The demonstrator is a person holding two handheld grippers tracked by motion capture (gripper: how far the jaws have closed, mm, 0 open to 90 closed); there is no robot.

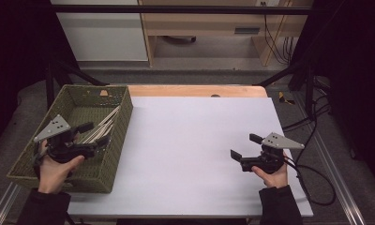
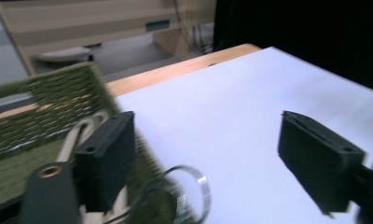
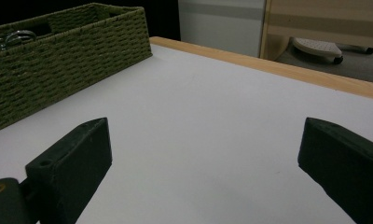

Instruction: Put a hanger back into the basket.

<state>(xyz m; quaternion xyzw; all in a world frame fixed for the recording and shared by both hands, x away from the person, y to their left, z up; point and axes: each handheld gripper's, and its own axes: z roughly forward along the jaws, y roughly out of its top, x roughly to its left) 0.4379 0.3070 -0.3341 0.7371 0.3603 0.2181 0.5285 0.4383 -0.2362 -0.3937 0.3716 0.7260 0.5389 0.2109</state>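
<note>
A green woven basket (image 1: 114, 154) stands at the left of the table and holds several pale wooden sticks (image 1: 102, 124). My left gripper (image 1: 97, 135) hovers over the basket's right side, open, with nothing between its jaws. In the left gripper view the gripper (image 2: 212, 158) straddles the basket wall (image 2: 58, 88), with the pale sticks (image 2: 77, 135) and a blurred metal wire loop (image 2: 196, 186) below it. My right gripper (image 1: 245, 146) is held open over the white sheet (image 1: 190, 140) at the right, empty (image 3: 208, 154). In the right gripper view the basket (image 3: 72, 56) lies far off.
The white sheet covers most of the wooden table (image 1: 195, 90). Black frame bars (image 1: 176, 9) and cables (image 1: 312, 126) run around the table's back and right. Pale cabinets (image 1: 199, 23) stand behind.
</note>
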